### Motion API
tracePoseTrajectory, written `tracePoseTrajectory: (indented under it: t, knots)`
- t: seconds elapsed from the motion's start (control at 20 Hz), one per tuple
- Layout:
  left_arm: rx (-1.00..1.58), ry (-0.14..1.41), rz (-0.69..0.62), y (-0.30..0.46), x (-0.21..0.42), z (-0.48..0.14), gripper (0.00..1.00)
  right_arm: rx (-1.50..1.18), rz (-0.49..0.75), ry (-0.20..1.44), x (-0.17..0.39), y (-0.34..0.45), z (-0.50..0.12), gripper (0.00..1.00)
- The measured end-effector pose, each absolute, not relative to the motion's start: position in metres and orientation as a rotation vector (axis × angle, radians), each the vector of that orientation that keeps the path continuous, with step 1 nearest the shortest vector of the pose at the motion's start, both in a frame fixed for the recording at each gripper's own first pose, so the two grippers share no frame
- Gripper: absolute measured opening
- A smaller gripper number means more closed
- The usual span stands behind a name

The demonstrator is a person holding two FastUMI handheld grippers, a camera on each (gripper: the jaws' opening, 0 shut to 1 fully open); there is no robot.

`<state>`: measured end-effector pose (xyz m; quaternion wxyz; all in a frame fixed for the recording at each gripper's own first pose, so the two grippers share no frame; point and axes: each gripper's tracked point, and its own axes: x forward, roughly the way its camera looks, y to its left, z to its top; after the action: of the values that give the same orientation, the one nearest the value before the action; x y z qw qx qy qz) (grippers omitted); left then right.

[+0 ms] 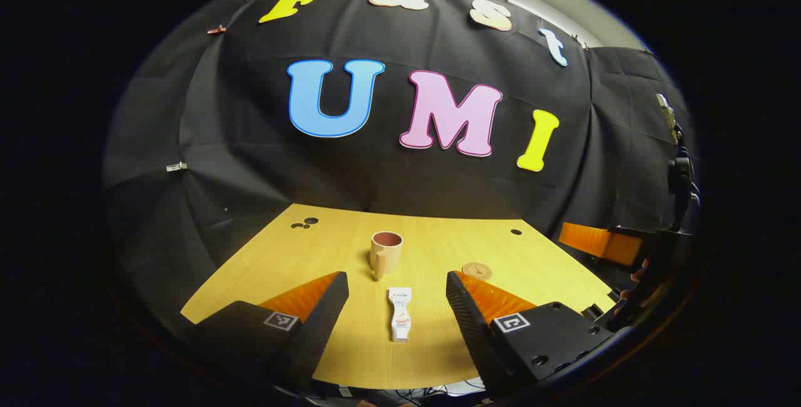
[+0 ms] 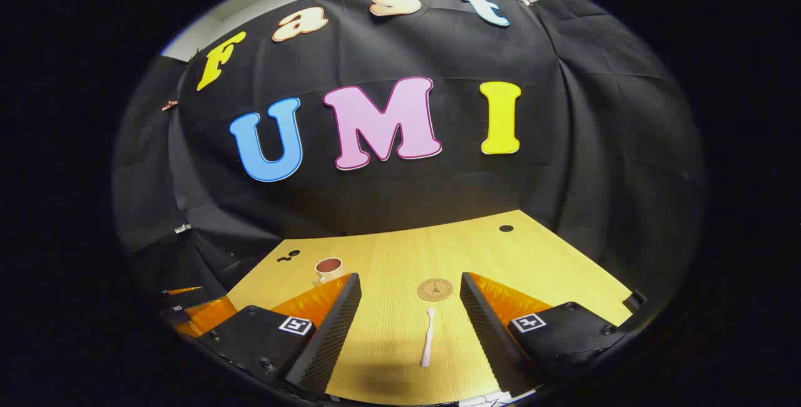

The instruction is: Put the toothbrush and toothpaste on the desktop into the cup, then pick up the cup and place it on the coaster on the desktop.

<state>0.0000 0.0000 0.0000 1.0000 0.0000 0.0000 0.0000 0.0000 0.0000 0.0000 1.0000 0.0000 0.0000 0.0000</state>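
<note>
Nearest my lens in the left gripper view, the left gripper [image 1: 397, 294] is hovering above the desktop [image 1: 281, 257] with its fingers [image 1: 325, 307] spread wide apart and nothing between them. The toothpaste [image 1: 400, 313] is lying flat on the wood in the gap between those fingers, lengthwise toward me, touching neither one. Beyond it, the cup [image 1: 385, 252] is standing upright and apart from the tube, its handle facing me. To the right of the cup, the round coaster [image 1: 477, 270] is resting on the desktop, partly peeking past my right-hand finger. At the far right edge I am seeing the other gripper and part of a hand around it, but too dimly to say more.

In the right gripper view, I am holding the right gripper [image 2: 410, 297] above the desktop [image 2: 532, 250] too, its fingers [image 2: 482, 319] likewise wide open and empty. The toothbrush [image 2: 428, 337] is lying between them on the wood, pointing away from me toward the coaster [image 2: 435, 289], which is sitting just beyond its far end without touching it. The cup [image 2: 328, 269] is showing well off to the left, behind my left-hand finger, and the left gripper's body is glinting at the lower left edge.
</note>
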Motion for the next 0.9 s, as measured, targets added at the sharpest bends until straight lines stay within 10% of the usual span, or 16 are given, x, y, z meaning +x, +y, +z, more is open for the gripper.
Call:
tracePoseTrajectory:
  t: [0.9]
  knots:
    - [-0.062, 0.09, 0.045, -0.016, 0.062, -0.018, 0.98, 0.014, 0.068, 0.06, 0.066, -0.022, 0.004, 0.98]
